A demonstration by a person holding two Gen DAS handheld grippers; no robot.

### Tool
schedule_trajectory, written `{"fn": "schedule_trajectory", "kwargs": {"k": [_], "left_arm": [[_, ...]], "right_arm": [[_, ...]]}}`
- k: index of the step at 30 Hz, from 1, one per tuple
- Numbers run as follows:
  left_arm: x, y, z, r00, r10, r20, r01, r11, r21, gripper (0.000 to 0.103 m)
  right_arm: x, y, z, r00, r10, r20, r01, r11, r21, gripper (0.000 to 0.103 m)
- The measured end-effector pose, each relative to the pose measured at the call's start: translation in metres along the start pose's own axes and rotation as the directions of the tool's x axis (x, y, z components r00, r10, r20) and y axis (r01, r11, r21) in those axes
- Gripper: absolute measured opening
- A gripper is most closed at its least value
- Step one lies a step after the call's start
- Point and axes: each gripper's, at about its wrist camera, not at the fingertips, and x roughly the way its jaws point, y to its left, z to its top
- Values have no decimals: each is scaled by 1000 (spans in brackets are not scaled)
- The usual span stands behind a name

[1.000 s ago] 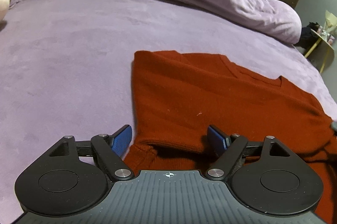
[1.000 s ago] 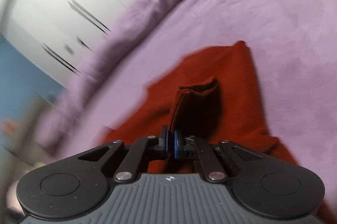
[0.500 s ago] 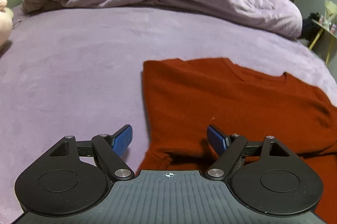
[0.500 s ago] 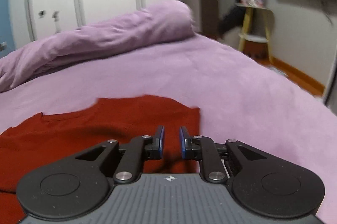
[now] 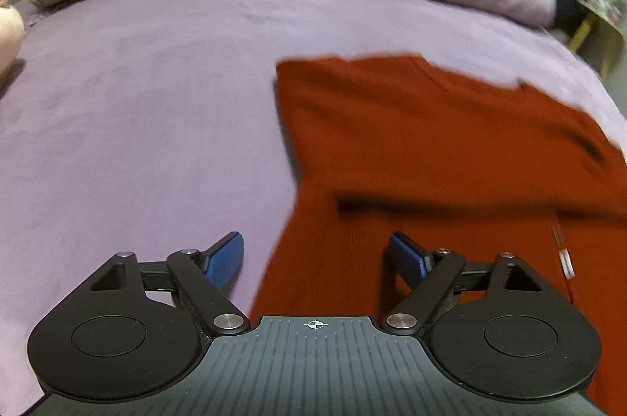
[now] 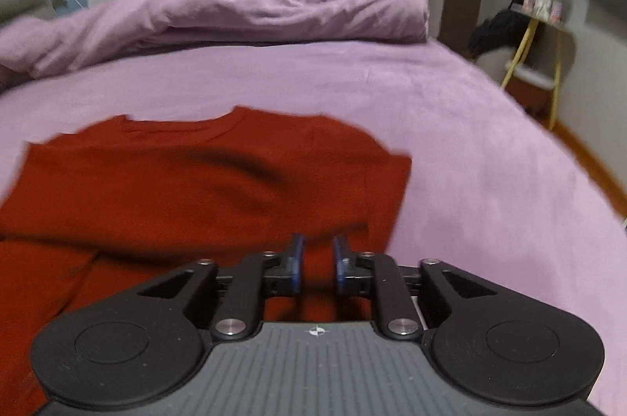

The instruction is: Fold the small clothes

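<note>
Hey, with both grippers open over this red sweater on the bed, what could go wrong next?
1. The rust-red knit sweater shows a rumpled ridge across its middle; folding over it may trap a crease.
2. The right gripper has a narrow gap, so it may pinch only one layer.
3. The left gripper straddles the sweater's edge and might snag the purple bedsheet.

A rust-red knit sweater (image 5: 431, 141) lies spread flat on the bed, its neckline toward the far side. In the right wrist view the sweater (image 6: 203, 189) shows a ribbed round collar along its far edge and a straight side edge on the right. Both sleeves appear folded in across the body, leaving a roughly rectangular shape with soft creases. A small label shows near its lower part in the left wrist view.
</note>
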Motion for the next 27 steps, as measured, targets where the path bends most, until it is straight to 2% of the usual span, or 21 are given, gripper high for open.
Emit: {"fn": "schedule_trajectory", "kwargs": {"k": [2, 5, 7, 9, 12, 14, 15, 16, 18, 20, 22, 23, 24, 25, 27], "left_arm": [[-25, 3, -28, 999, -19, -29, 20, 999, 37, 86], [-64, 12, -72, 996, -65, -59, 67, 997, 30, 86], [-85, 18, -98, 994, -71, -85, 71, 997, 4, 85], [-101, 22, -120, 990, -91, -105, 89, 996, -21, 84], [-113, 28, -139, 983, -127, -135, 118, 990, -75, 79], [-114, 36, -142, 977, -149, -154, 127, 981, -144, 69], [-113, 41, -144, 970, -183, -158, 152, 970, -188, 66], [-112, 46, -144, 965, -206, -165, 167, 960, -225, 60], [-109, 54, -143, 955, -245, -170, 194, 944, -268, 57], [-106, 60, -140, 947, -266, -181, 206, 933, -293, 40], [-102, 64, -136, 934, -299, -194, 230, 922, -313, 34], [-101, 64, -134, 930, -307, -203, 236, 920, -314, 27], [-100, 63, -132, 925, -318, -208, 246, 918, -310, 22], [-100, 62, -131, 919, -334, -210, 263, 915, -305, 10], [-104, 60, -130, 915, -353, -197, 290, 912, -291, 8]], "right_arm": [[-35, -11, -25, 999, 48, -25, -48, 999, 22, 37], [-85, -29, -65, 996, 47, -76, -45, 998, 38, 44], [-118, -42, -93, 993, 39, -108, -31, 997, 71, 48], [-145, -52, -115, 988, 50, -147, -35, 994, 106, 49], [-164, -55, -134, 977, 94, -191, -71, 990, 123, 49], [-165, -56, -138, 967, 123, -223, -93, 986, 140, 48], [-162, -59, -138, 957, 162, -241, -119, 976, 183, 48], [-158, -63, -138, 943, 214, -253, -153, 958, 241, 46], [-153, -68, -141, 915, 300, -270, -202, 920, 337, 38], [-149, -70, -143, 909, 314, -275, -199, 906, 375, 23], [-146, -74, -147, 900, 341, -272, -207, 883, 422, 13], [-146, -77, -148, 895, 359, -266, -214, 867, 450, 7], [-145, -80, -149, 890, 376, -259, -221, 851, 477, 6], [-145, -82, -149, 887, 384, -256, -223, 842, 492, 5], [-145, -84, -149, 880, 410, -240, -240, 820, 519, 4]]}}
